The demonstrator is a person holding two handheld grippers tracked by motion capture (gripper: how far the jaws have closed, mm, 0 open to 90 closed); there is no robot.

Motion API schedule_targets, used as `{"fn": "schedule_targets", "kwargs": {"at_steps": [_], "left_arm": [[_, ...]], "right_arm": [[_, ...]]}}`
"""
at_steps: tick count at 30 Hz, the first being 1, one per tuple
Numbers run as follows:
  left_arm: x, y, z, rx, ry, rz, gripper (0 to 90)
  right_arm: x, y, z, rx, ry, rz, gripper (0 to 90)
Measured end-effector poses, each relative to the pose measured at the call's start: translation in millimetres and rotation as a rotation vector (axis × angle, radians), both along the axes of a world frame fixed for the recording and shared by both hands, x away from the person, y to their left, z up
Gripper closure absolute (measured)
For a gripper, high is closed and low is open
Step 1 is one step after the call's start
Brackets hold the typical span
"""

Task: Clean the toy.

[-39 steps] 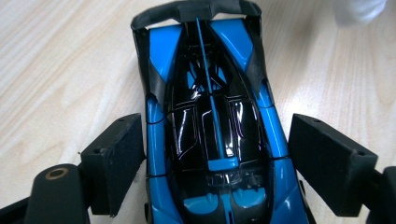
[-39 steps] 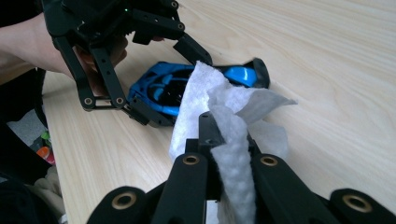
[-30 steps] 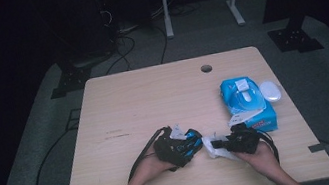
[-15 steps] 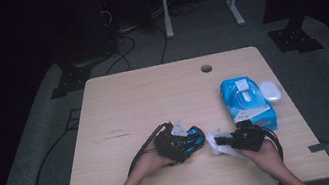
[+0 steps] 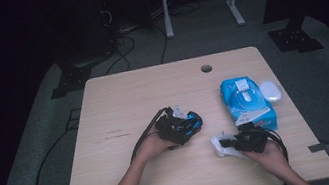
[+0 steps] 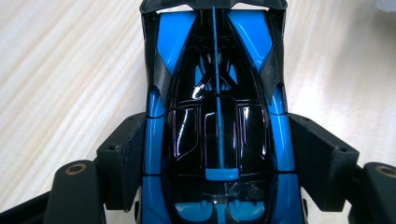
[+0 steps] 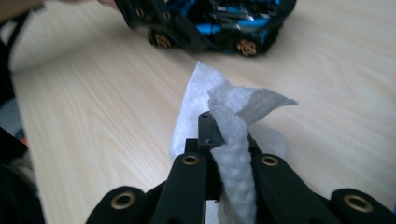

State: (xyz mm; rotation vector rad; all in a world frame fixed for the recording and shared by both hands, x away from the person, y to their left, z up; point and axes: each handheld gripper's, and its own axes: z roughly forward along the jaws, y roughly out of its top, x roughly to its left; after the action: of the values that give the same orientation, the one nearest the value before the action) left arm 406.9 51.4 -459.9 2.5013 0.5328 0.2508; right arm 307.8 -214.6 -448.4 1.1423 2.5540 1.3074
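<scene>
High view: left gripper (image 5: 189,123) clamping blue toy car (image 5: 185,124), right gripper (image 5: 225,143) apparently pinching white wipe (image 5: 218,145).

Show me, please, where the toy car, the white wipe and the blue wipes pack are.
toy car (image 6: 217,116), left gripper view, on its black glossy roof.
white wipe (image 7: 233,172), right gripper view, on the strip pinched between the jaws.
blue wipes pack (image 5: 246,101), high view, on its top face.
</scene>
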Motion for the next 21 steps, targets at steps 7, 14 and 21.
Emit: {"fn": "schedule_targets", "kwargs": {"at_steps": [7,14,21], "left_arm": [[1.9,3.5,-0.9,-0.068,0.003,0.013,25.3],[-3.7,6.5,10.2,-0.112,-0.029,0.024,16.4],[-14.3,18.7,23.0,-0.165,-0.067,0.017,14.4]], "right_arm": [[2.6,-7.0,-11.0,-0.060,0.030,-0.021,60.5],[-0.6,-14.1,9.0,-0.025,-0.082,-0.052,48.9],[0.9,-27.2,17.2,0.023,-0.117,-0.085,46.7]]}}
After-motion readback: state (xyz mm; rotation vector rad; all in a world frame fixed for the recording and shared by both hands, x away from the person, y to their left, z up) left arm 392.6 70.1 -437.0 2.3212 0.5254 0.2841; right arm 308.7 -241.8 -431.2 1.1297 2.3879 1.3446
